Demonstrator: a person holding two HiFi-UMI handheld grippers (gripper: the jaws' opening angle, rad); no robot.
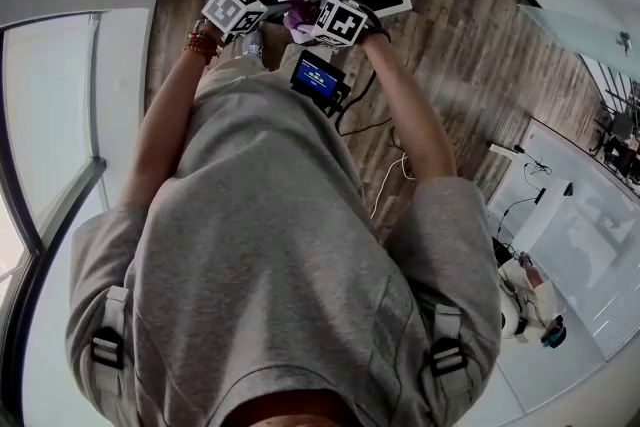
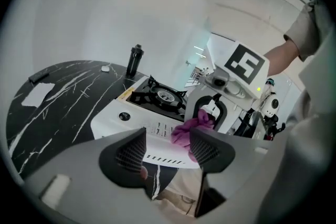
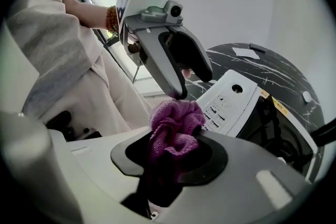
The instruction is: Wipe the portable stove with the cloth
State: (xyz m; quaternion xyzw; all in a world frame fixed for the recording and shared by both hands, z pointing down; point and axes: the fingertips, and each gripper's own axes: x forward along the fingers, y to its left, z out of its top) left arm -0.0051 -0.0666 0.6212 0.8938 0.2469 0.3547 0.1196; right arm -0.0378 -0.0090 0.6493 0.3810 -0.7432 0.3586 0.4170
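Right gripper [image 3: 174, 157] tight on purple cloth [image 3: 176, 120]

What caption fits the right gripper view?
Right gripper clamps a crumpled purple knit cloth near the white portable stove; left gripper open.

The person wears a grey short-sleeved shirt [image 1: 270, 245], grey straps [image 1: 107, 310] with black buckles [image 1: 107, 347] and what looks like a beaded bracelet [image 1: 203, 44]. The left gripper [image 2: 167, 149] and the right gripper [image 3: 170, 157] are pale grey, with black-and-white marker cubes [image 1: 236, 7].
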